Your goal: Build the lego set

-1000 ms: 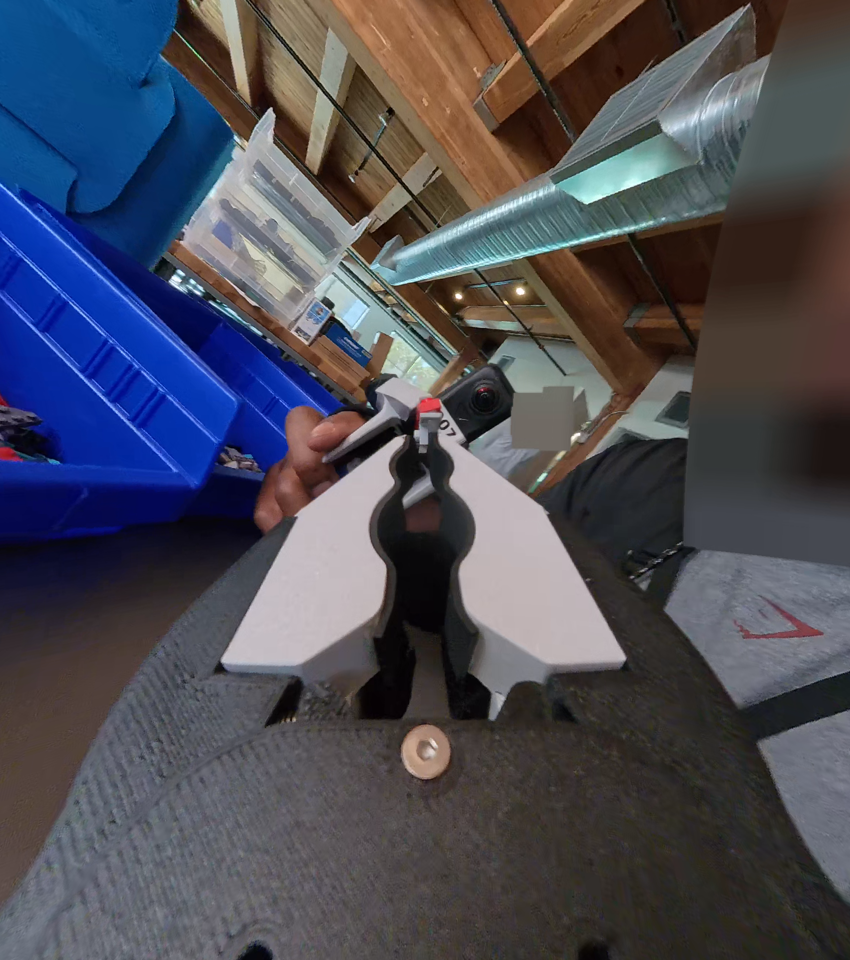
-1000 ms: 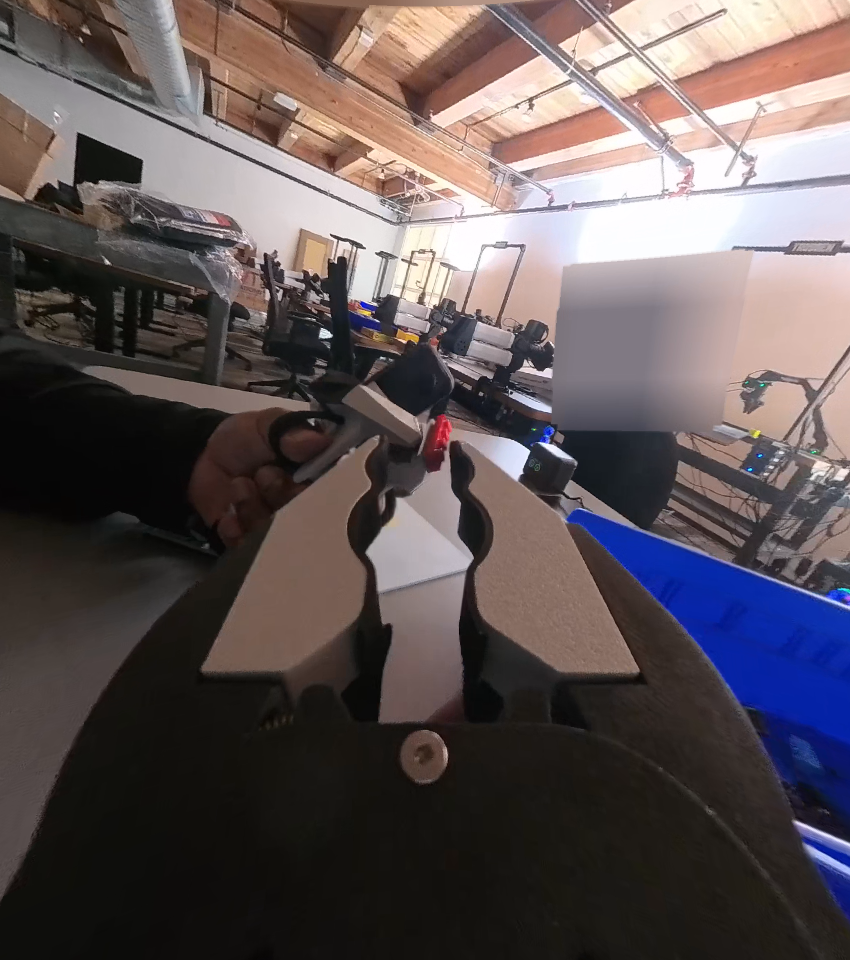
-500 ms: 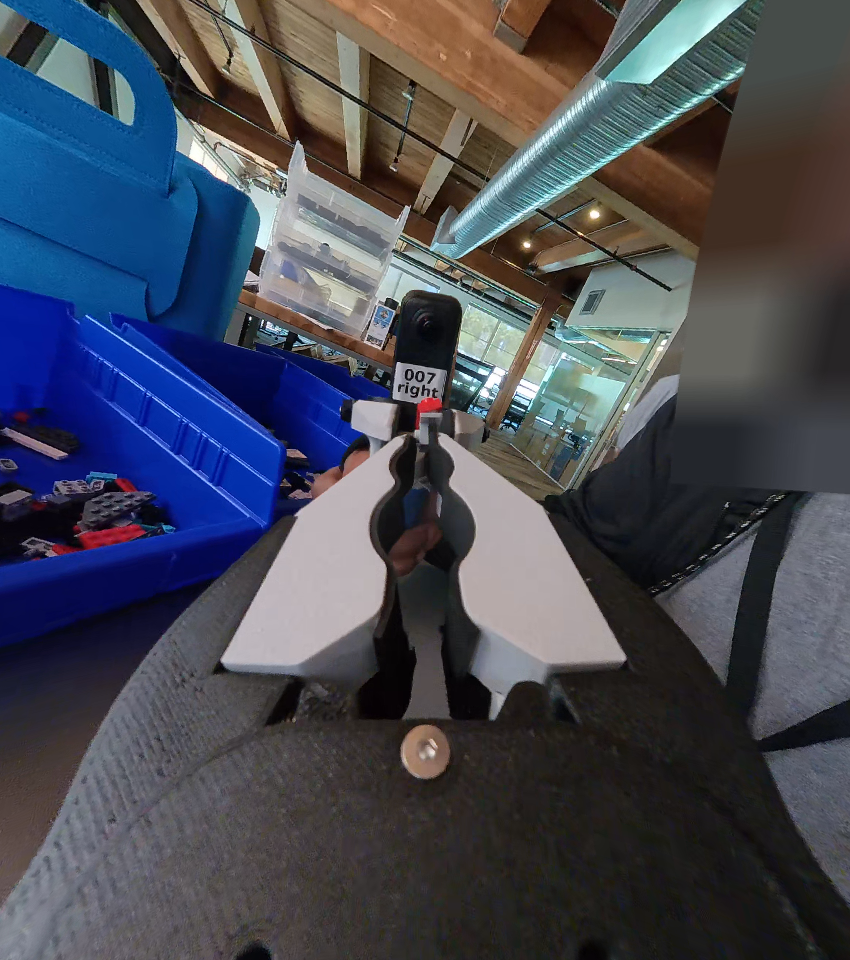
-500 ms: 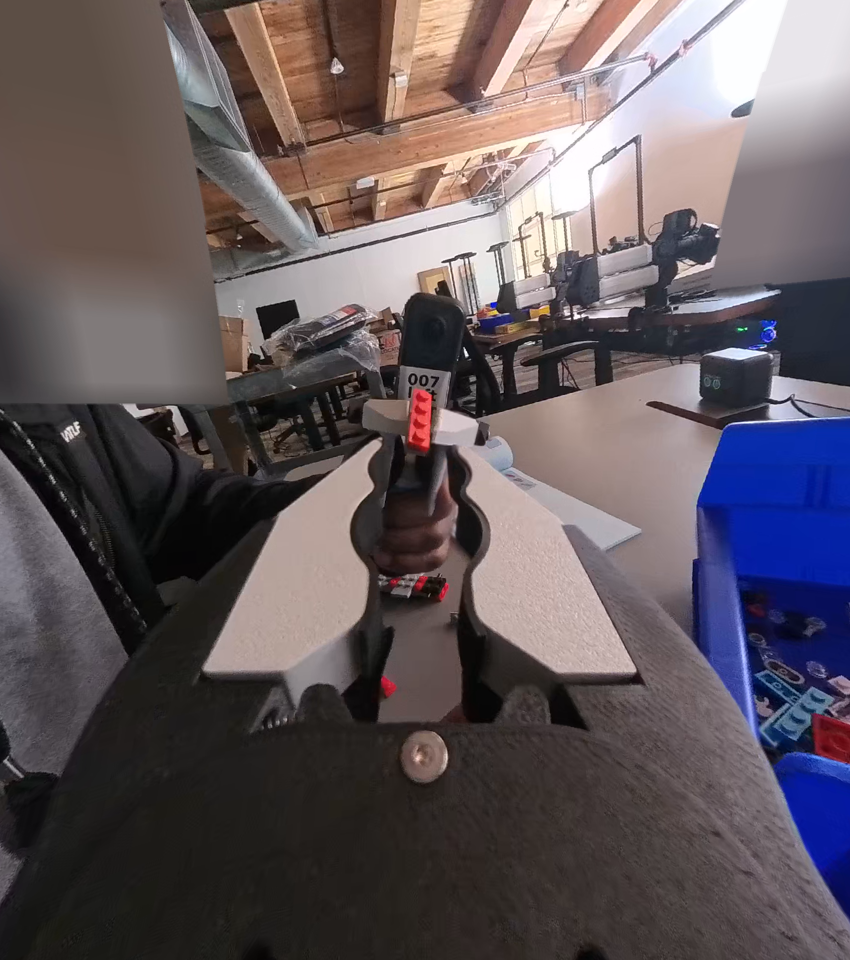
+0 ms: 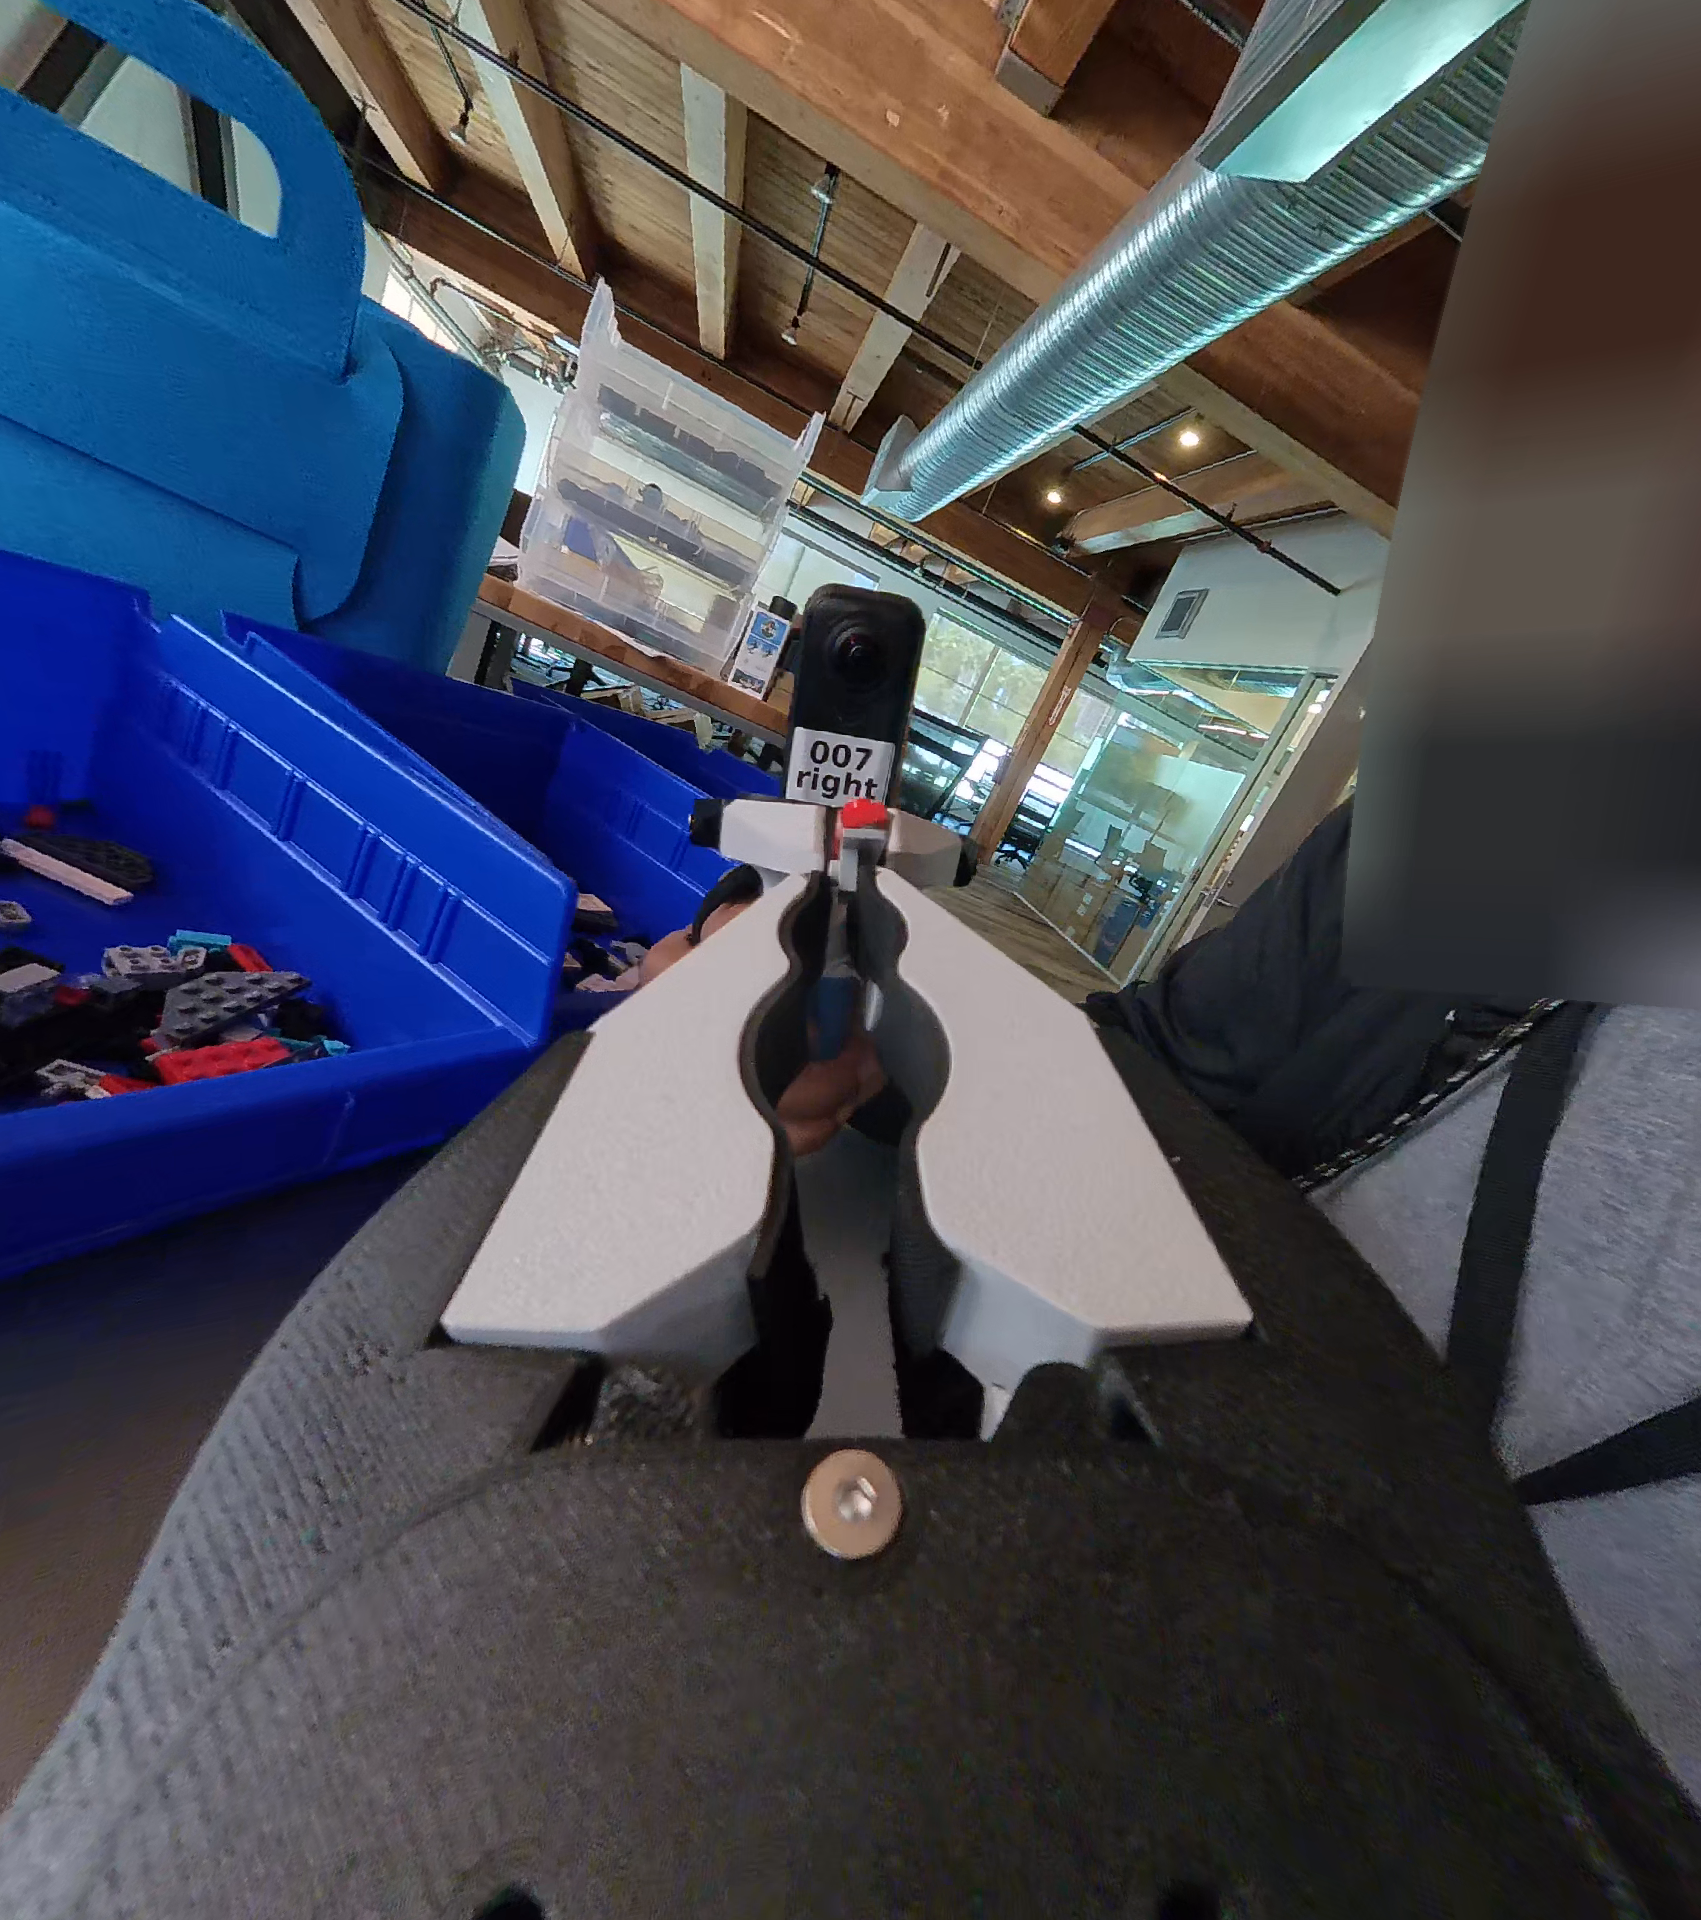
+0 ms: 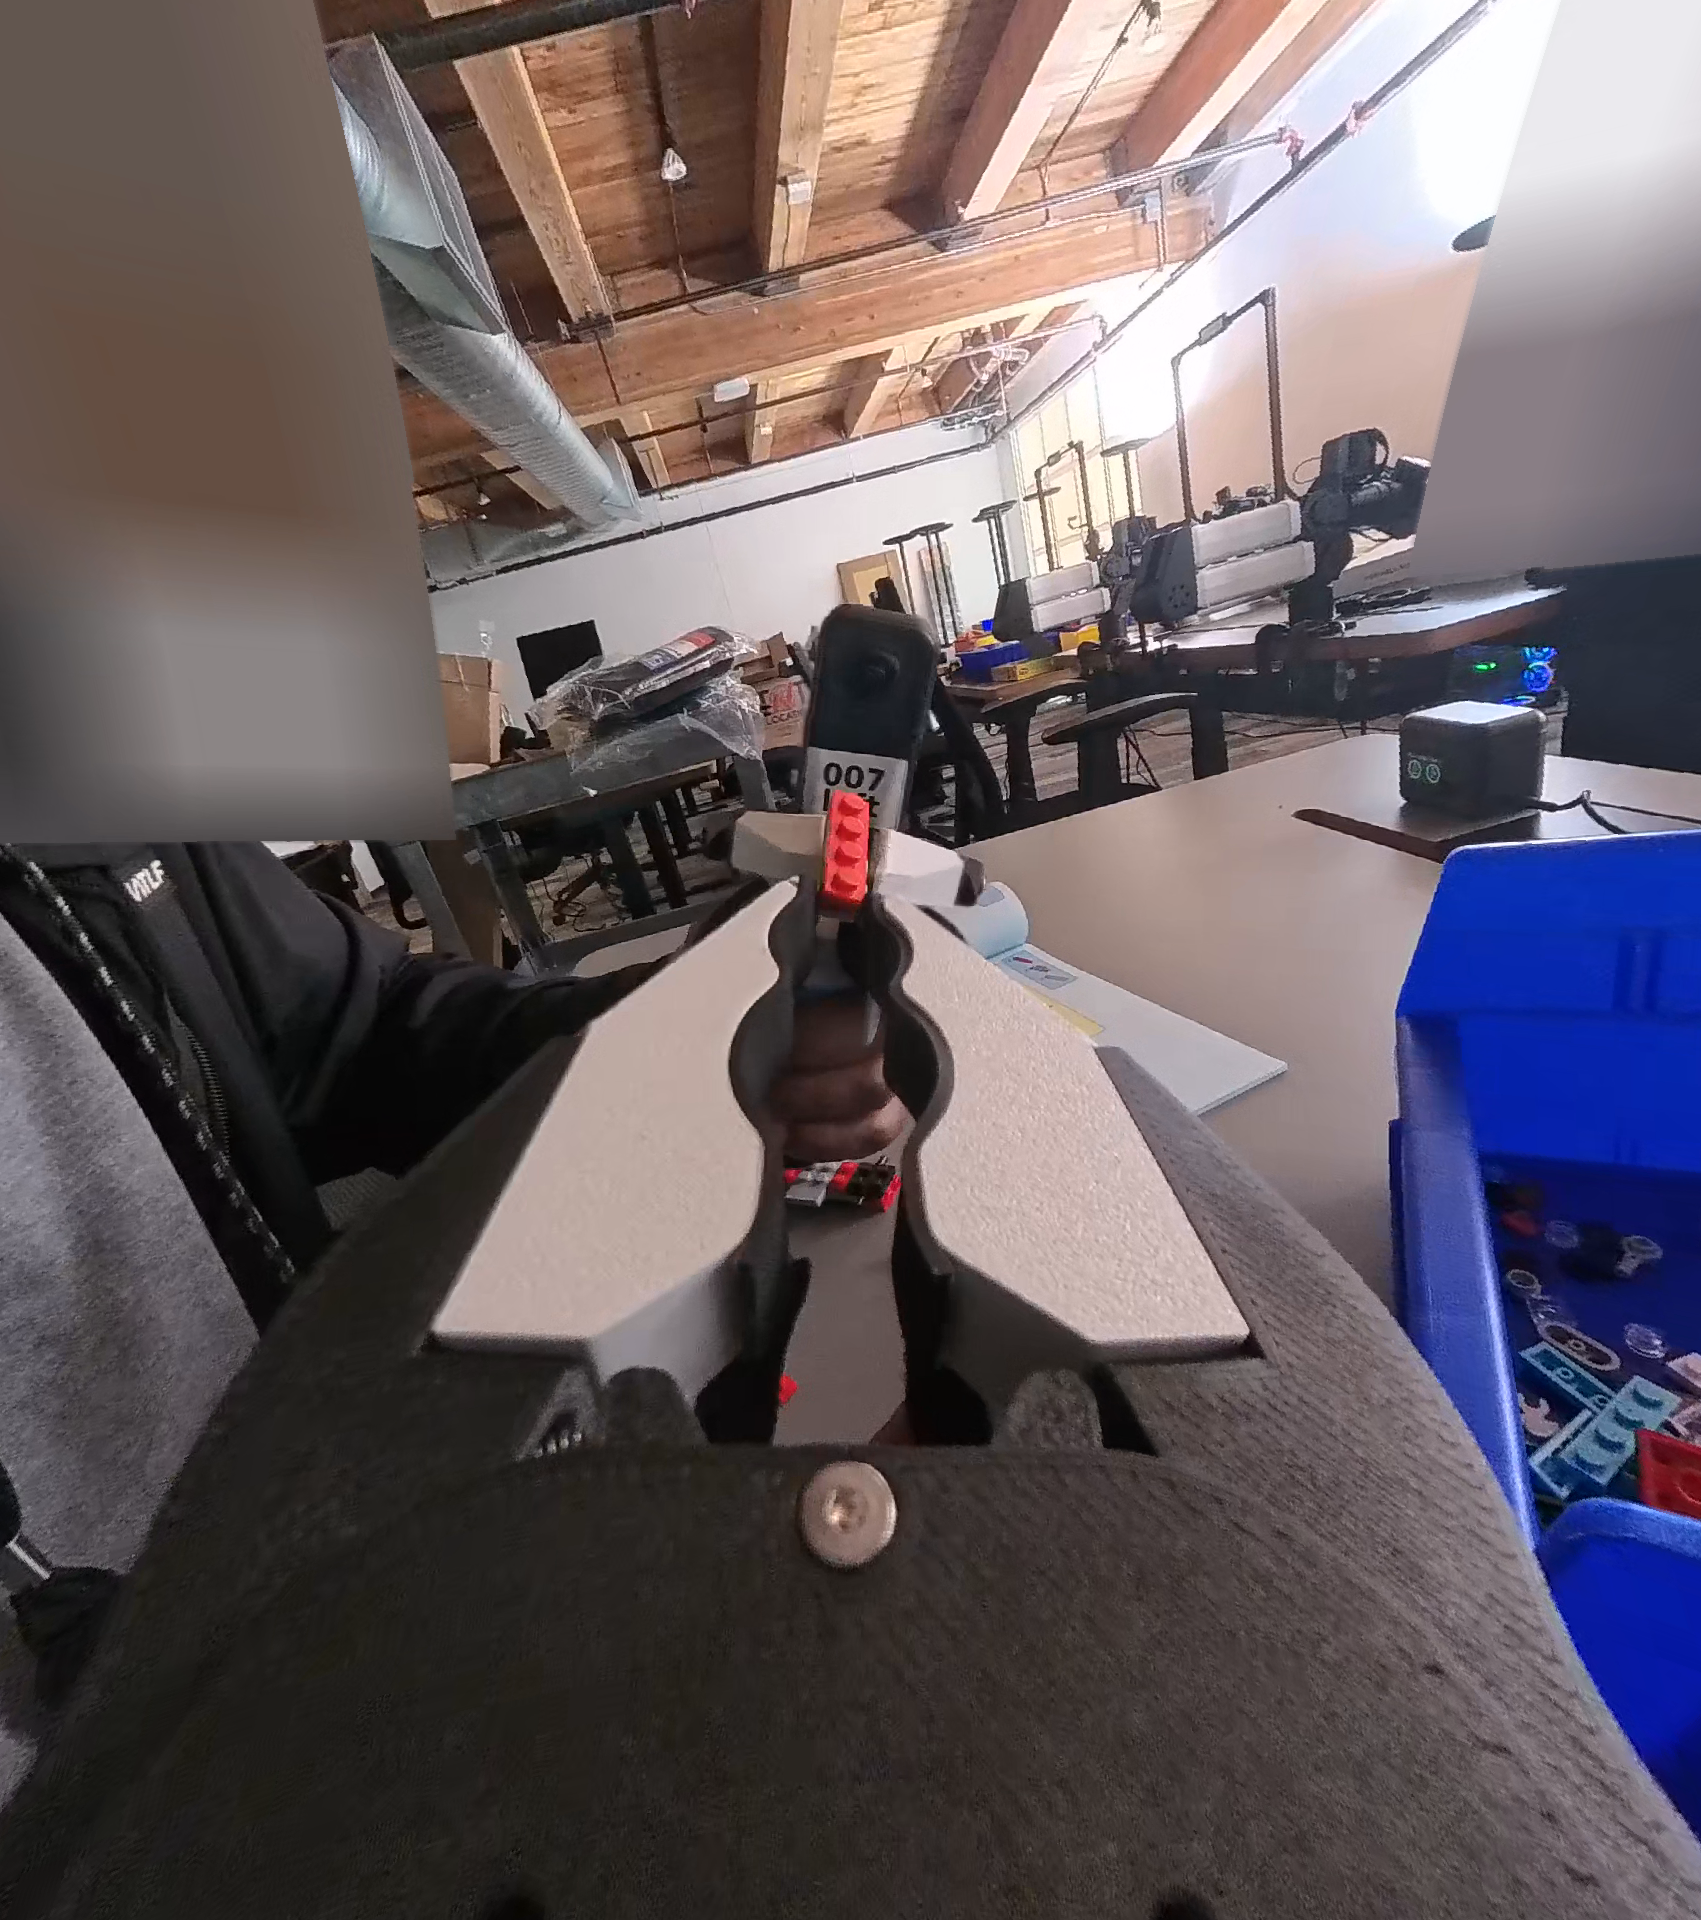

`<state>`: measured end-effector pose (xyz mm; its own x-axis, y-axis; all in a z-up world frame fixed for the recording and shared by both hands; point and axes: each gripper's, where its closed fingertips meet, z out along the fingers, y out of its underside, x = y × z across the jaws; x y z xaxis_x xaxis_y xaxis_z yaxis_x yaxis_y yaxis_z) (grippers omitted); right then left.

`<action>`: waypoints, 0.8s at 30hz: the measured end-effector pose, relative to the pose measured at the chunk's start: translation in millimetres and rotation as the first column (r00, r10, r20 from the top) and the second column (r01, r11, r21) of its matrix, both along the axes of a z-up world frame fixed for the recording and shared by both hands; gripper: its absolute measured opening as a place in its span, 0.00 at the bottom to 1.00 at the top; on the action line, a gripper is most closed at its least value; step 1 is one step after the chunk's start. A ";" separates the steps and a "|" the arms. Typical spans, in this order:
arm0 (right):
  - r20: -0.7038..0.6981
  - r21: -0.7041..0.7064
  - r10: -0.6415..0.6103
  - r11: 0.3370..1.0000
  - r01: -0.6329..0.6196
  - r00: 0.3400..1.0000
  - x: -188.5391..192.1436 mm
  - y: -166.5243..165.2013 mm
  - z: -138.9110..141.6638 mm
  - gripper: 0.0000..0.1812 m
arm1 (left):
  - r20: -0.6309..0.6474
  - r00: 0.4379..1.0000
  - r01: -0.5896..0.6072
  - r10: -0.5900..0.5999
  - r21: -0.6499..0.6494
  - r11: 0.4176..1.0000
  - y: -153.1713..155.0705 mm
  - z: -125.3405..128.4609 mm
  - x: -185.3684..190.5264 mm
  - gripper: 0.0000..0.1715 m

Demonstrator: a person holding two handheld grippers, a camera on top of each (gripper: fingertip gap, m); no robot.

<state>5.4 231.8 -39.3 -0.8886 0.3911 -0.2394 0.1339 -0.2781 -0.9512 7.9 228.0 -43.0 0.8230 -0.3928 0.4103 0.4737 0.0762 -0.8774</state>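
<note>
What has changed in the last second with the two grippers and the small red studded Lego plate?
Both grippers swung round to face each other head-on. The right gripper narrowed its jaws from wide open to close around the small red studded Lego plate; whether they grip it is unclear. The left gripper stays shut on that plate. The blue plastic bin of loose pieces stays put.

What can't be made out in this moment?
1. Right view: whether the right gripper clamps the red plate. The contact is covered.
2. Right view: the small build. The gripper hides most of it.
3. Right view: the bin, which is cut off by the frame edge.
4. Left view: the loose pieces, which are too small to identify.
</note>
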 end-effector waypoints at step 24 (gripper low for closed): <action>0.009 -0.029 0.003 1.000 -0.003 1.000 -1.9 -1.2 -1.3 0.05 | 0.021 1.000 0.005 -0.005 -0.023 1.000 3.0 -3.4 0.9 0.04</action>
